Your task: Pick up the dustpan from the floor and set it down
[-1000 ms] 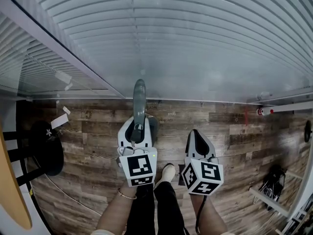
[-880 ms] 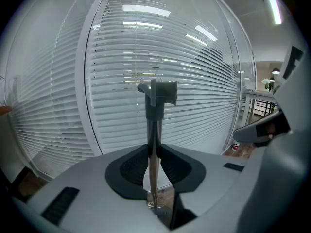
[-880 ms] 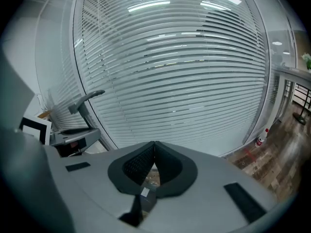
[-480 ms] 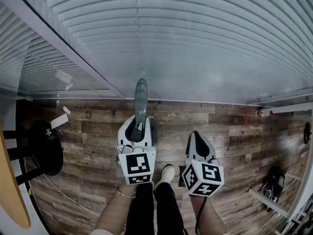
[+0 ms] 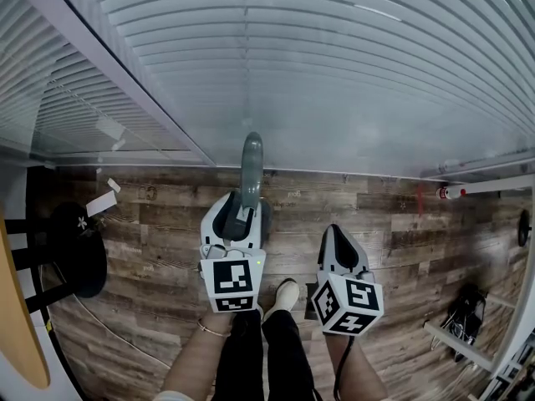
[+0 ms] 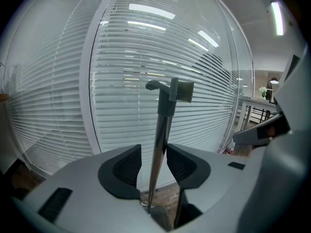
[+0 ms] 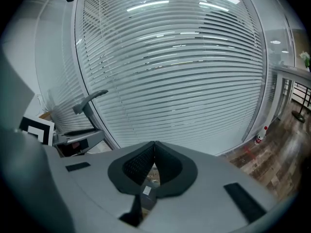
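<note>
My left tongs (image 5: 240, 214) have just spread their jaws, so the dustpan handle (image 5: 252, 159) is no longer pinched. It now stands loose between them, its top swung slightly right against the blinds (image 5: 334, 73).

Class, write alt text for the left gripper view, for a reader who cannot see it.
The left gripper has just been opening. Its dark fingers stand apart on either side of the upright grey dustpan handle, not clamping it. White slatted blinds fill the background.
</note>
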{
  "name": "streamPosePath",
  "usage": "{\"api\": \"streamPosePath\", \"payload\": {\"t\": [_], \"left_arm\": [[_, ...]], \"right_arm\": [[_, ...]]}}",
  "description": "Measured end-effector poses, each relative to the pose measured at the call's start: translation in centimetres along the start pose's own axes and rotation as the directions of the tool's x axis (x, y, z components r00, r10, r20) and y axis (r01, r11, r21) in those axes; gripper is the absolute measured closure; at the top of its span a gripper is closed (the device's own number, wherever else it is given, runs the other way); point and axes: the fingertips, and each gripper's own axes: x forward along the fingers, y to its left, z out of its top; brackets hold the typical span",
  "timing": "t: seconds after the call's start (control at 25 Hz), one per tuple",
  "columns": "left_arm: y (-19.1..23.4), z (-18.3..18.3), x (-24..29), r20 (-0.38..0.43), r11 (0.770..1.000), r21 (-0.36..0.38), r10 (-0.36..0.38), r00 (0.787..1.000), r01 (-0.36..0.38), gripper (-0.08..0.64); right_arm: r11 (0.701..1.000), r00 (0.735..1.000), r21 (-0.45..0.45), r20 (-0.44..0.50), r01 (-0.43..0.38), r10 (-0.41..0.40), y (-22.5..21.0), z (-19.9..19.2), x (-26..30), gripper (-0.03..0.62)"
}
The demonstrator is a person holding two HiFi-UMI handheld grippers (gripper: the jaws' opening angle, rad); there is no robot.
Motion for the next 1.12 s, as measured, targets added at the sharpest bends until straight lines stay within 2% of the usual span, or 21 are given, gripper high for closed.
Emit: {"api": "streamPosePath", "payload": {"t": [0.64,0.88,1.12], "left_arm": [[0.2,0.9,-2.9,0.021,0.999,-0.03,-0.014,1.0,0.014,0.378],[0.2,0.5,-5.7,-0.019,0.999,-0.029,-0.015,1.0,0.014,0.377],[1.2,4.0,-9.3,-0.004,0.998,-0.064,0.021,1.0,-0.021,0.377]], "right_arm": [[1.0,1.0,-0.008,0.02,-0.018,0.019,1.3,0.9,-2.0,0.56],[0.999,0.999,-0.007,0.019,-0.034,0.034,1.9,1.9,-3.0,0.56],[0.998,0.998,-0.02,0.032,-0.054,0.055,2.8,4.5,-5.0,0.56]]}}
